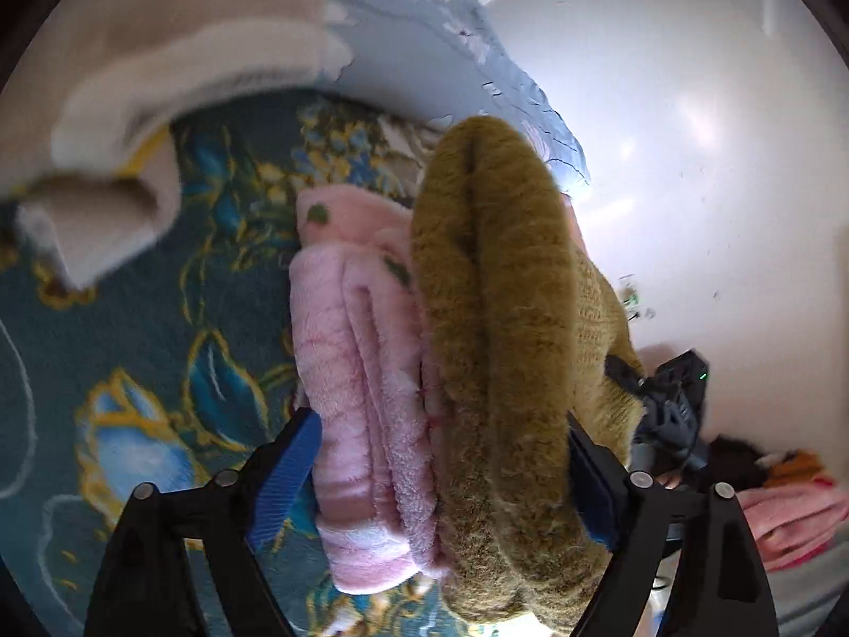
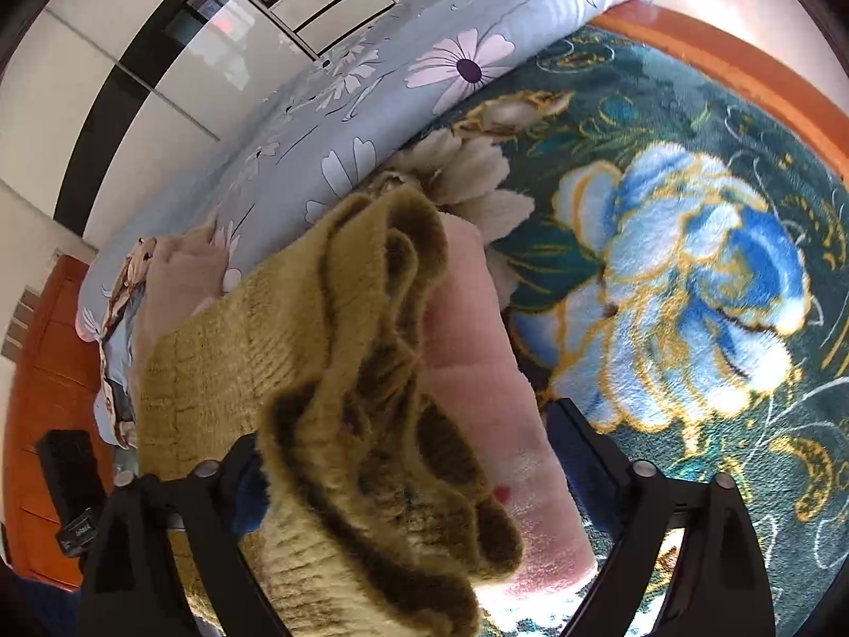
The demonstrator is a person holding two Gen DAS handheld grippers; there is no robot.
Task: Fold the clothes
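Note:
A folded olive-green knit sweater [image 1: 499,329] lies against a folded pink fleece garment [image 1: 361,371]; together they form a stack. My left gripper [image 1: 440,472] is shut on this stack, one blue pad on the pink side and one on the olive side. My right gripper [image 2: 398,456] is shut on the same stack from the other end, with the olive sweater [image 2: 339,382] and pink fleece [image 2: 477,350] between its black fingers. The right gripper also shows in the left wrist view [image 1: 668,403] behind the sweater. The stack is held above the bed.
A teal floral blanket [image 2: 690,265] covers the bed. A blue-grey flowered duvet [image 2: 371,85] is bunched along it. A beige folded garment [image 1: 132,106] is at upper left. More pink and dark clothes [image 1: 785,509] lie at right. A wardrobe [image 2: 159,63] and orange wood bed frame [image 2: 743,69] border the bed.

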